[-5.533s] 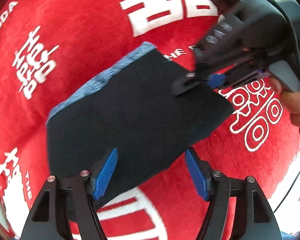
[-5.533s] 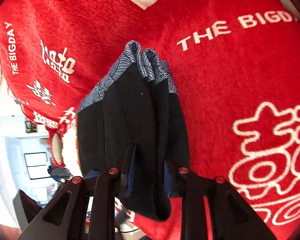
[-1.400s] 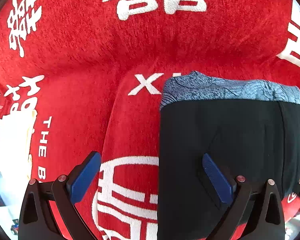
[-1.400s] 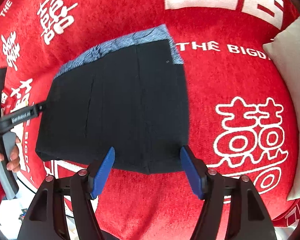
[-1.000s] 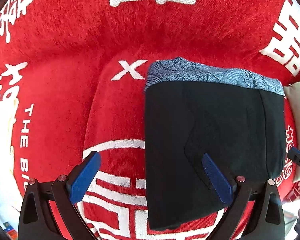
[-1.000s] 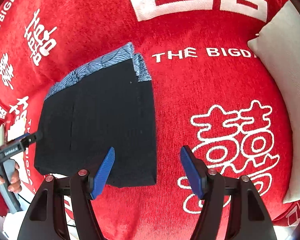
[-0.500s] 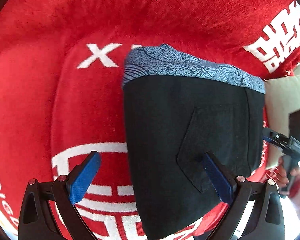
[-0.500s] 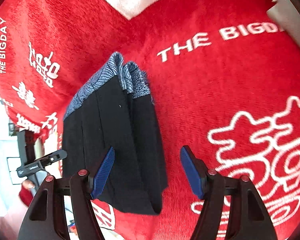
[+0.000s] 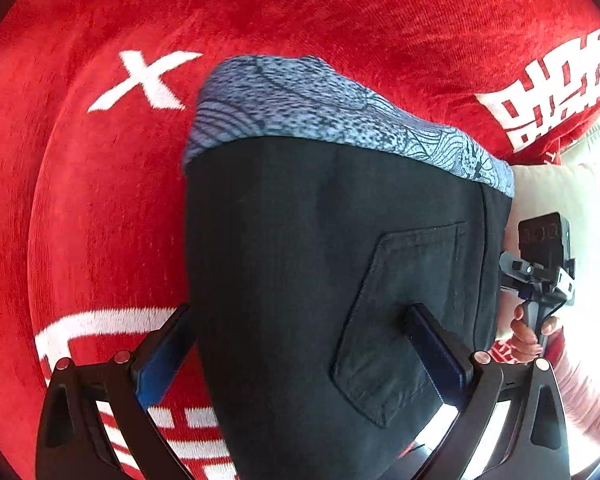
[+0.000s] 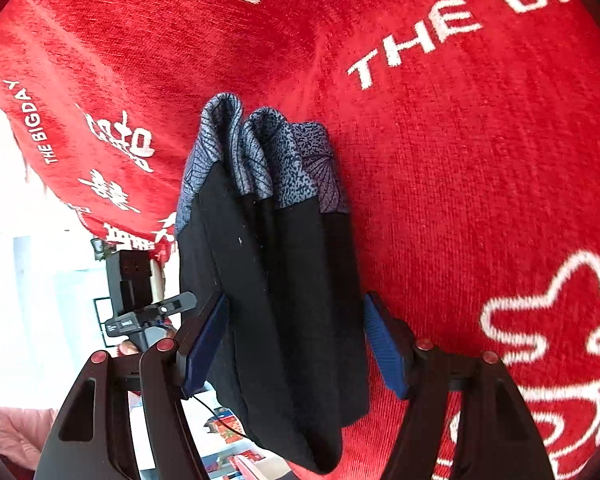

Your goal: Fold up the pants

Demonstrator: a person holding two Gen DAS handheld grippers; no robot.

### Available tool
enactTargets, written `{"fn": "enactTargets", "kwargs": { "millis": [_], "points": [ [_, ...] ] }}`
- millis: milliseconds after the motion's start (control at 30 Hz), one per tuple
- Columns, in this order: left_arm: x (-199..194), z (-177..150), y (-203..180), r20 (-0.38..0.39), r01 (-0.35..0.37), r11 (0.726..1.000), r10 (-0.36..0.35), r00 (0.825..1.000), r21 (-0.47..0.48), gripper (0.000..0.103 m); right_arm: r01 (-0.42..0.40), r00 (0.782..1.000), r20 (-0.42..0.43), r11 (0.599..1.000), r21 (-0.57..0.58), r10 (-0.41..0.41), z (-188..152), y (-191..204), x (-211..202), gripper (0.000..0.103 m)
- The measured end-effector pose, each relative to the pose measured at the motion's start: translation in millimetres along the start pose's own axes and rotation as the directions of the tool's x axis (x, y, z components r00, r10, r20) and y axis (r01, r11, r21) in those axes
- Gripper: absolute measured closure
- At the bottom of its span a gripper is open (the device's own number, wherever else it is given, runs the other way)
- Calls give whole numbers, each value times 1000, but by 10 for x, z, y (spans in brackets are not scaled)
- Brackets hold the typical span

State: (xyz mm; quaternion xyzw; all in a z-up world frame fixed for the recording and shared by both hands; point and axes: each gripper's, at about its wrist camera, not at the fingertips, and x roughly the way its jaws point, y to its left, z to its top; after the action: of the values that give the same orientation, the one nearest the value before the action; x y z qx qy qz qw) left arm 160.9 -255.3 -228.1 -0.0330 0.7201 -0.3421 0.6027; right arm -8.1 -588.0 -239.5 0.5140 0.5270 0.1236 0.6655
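While the folded black pants with a blue-grey patterned waistband (image 9: 324, 264) lie on the red plush blanket with white lettering (image 9: 100, 200), both grippers straddle the bundle from opposite ends. Seen from the left wrist, the left gripper (image 9: 300, 356) has its blue-padded fingers (image 9: 436, 352) spread apart, one beside the left edge of the dark fabric, the other over the back pocket (image 9: 404, 312); whether the pads touch the cloth cannot be told. Beyond the right edge of the pants, a hand (image 9: 530, 332) holds the other black tool. From the right wrist, the right gripper (image 10: 296, 340) stands with its jaws parted on either side of the stacked layers (image 10: 284, 280), the waistband folds pointing away from the camera. A pale cushion (image 9: 548, 188) sits just past the garment.
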Motion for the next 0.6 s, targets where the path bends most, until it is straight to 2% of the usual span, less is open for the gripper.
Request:
{"fn": "enactTargets", "kwargs": {
  "millis": [133, 167, 200, 300, 433, 600],
  "points": [
    [-13, 0, -44, 28, -26, 1000, 26, 999, 4, 3, -34, 999, -7, 999, 40, 35, 48, -76, 38, 32],
    [-20, -7, -69, 42, -36, 999, 35, 998, 10, 7, -29, 1000, -9, 998, 49, 29, 52, -76, 40, 34],
    [-41, -24, -116, 57, -29, 999, 28, 998, 24, 18, -23, 1000, -10, 998, 58, 23, 65, -45, 58, 36],
    [-115, -79, -210, 92, -60, 997, 56, 994, 44, 26, -26, 1000, 9, 995, 95, 25, 32, -19, 49, 58],
    [-257, -137, -264, 121, -71, 996, 65, 991, 45, 35, -46, 998, 34, 993, 106, 43, -38, 75, -23, 63],
    [-474, -249, -347, 141, -61, 997, 54, 989, 47, 36, -76, 996, 43, 993, 96, 72, -118, 255, -92, 64]
  ]
}}
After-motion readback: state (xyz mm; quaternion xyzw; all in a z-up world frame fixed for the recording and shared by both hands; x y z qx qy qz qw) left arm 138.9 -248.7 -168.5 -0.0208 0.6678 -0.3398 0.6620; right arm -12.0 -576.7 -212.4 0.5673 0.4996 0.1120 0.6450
